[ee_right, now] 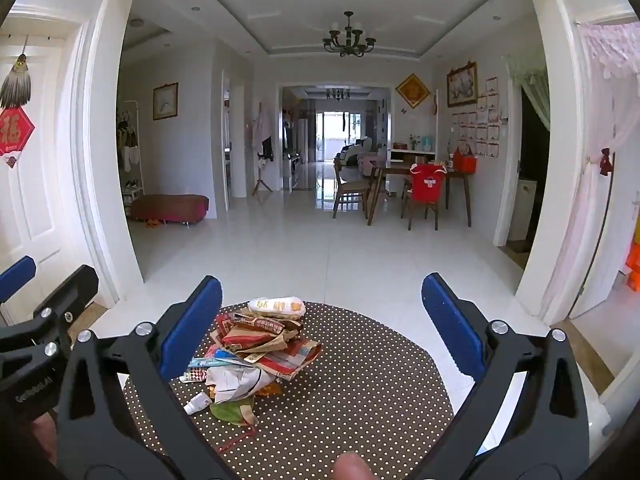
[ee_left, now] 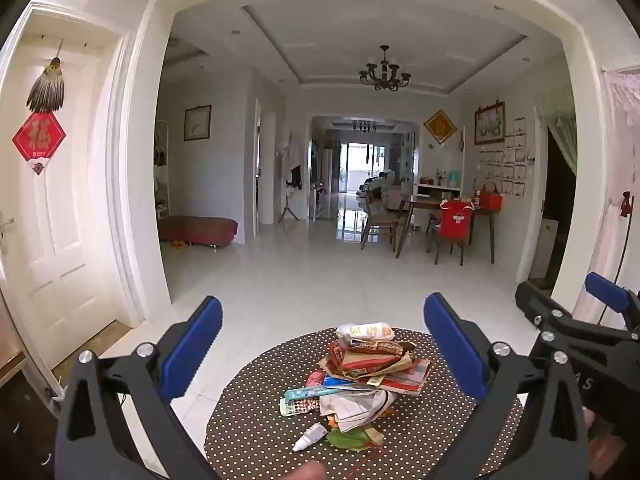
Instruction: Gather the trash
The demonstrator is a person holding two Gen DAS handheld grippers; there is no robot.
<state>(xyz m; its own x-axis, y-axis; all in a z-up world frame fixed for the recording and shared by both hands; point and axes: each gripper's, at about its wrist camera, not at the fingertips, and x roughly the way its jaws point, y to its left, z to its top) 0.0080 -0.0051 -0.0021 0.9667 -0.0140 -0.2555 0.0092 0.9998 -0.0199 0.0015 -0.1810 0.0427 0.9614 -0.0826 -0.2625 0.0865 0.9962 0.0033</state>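
Observation:
A pile of trash (ee_left: 362, 372) lies on a round brown table with white dots (ee_left: 260, 432): crumpled snack wrappers, a white packet (ee_left: 365, 331) on top, paper, a small white tube (ee_left: 310, 437) and a green wrapper (ee_left: 347, 438) at the near side. The pile also shows in the right wrist view (ee_right: 260, 348). My left gripper (ee_left: 322, 344) is open and empty, above and short of the pile. My right gripper (ee_right: 322, 328) is open and empty, with the pile nearer its left finger. The right gripper shows at the edge of the left view (ee_left: 580, 320).
The table (ee_right: 360, 380) stands on a white tiled floor in a hallway. A white door (ee_left: 52, 220) is at the left. A dining table with chairs (ee_left: 436, 220) stands far back right, and a red bench (ee_left: 196, 230) far back left.

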